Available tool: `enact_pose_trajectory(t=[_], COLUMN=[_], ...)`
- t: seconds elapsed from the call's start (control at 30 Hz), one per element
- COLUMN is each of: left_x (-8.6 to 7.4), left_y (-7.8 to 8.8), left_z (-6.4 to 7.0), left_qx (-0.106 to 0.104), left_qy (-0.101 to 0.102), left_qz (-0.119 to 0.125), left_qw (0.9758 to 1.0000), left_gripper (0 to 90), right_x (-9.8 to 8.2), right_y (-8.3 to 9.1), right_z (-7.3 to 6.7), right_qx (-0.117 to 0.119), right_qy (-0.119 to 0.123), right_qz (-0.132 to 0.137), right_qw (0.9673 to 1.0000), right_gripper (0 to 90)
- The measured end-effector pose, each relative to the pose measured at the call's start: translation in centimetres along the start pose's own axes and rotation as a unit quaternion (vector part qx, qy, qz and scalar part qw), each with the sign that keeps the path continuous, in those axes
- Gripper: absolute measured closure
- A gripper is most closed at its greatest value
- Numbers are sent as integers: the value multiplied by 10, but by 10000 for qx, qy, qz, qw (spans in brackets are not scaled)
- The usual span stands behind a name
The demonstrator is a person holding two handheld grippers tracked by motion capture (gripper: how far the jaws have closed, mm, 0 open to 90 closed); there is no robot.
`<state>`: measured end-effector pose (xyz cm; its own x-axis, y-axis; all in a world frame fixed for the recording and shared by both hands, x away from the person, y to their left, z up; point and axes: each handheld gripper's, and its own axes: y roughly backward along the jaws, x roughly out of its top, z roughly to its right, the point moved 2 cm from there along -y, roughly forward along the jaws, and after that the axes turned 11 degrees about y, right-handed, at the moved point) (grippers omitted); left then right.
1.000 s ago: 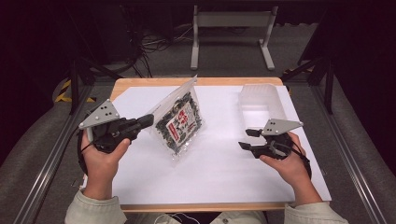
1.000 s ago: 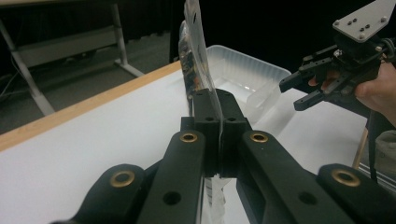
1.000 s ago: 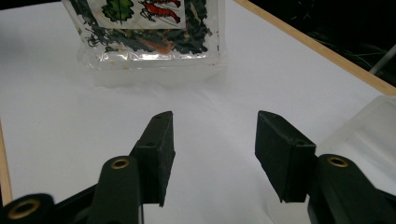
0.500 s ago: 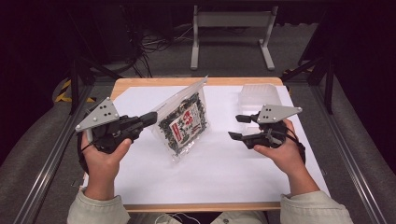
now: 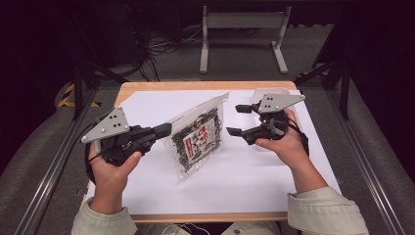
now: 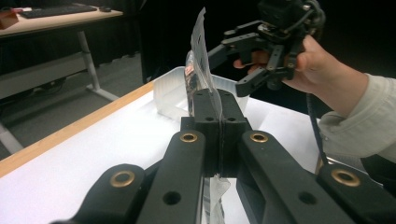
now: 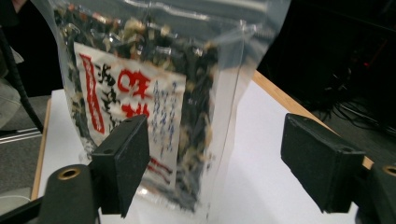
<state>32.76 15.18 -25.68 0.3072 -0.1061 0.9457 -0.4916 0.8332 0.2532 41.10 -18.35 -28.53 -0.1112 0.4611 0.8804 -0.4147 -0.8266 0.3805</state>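
Gripping bag [image 5: 197,138] edge, left gripper [image 5: 164,130] clenched | bag upright, long axis vertical | right gripper [image 5: 234,119] spread, just beside.

clear bag [image 5: 198,139] of dark green flakes, white label with red lettering; black tongs [image 5: 241,120]; white tabletop [image 5: 235,176], light-wood rim.

On the table [image 5: 161,198], the pouch [image 5: 198,137] stands mid-table between the left gripper [image 5: 164,130] and the right gripper [image 5: 238,120]; a clear container [image 6: 168,91] sits far right.
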Motion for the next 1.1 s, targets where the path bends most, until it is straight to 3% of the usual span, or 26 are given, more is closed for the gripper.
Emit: enact_pose_trajectory(t=[0.2, 0.3, 0.5, 0.7, 0.77, 0.9, 1.1], left_x=[0, 0, 0, -1, -1, -1, -1], left_y=[-1, -2, -5, -6, -5, -1, -3], left_z=[7, 13, 19, 18, 16, 13, 11], left_qx=[-173, -239, -336, -355, -285, -189, -60], left_qy=[-80, -150, -206, -124, -67, -38, -51], left_qz=[56, 33, 11, 66, 148, 186, 167], left_qw=[9998, 9996, 9992, 9993, 9995, 9996, 9998], left_gripper=[899, 899, 898, 898, 899, 898, 897], right_x=[1, 1, 4, 6, 6, 7, 5], right_y=[-10, -17, -22, -22, -19, -13, -13], right_z=[1, -4, -12, -15, -15, -18, -21], right_qx=[176, 484, 745, 757, 862, 1119, 1331], right_qy=[-19, 41, 286, 394, 407, 715, 765], right_qz=[278, 598, 684, 696, 706, 608, 404], right_qw=[9995, 9970, 9945, 9939, 9929, 9893, 9873], right_gripper=[213, 210, 223, 288, 394, 638, 702])
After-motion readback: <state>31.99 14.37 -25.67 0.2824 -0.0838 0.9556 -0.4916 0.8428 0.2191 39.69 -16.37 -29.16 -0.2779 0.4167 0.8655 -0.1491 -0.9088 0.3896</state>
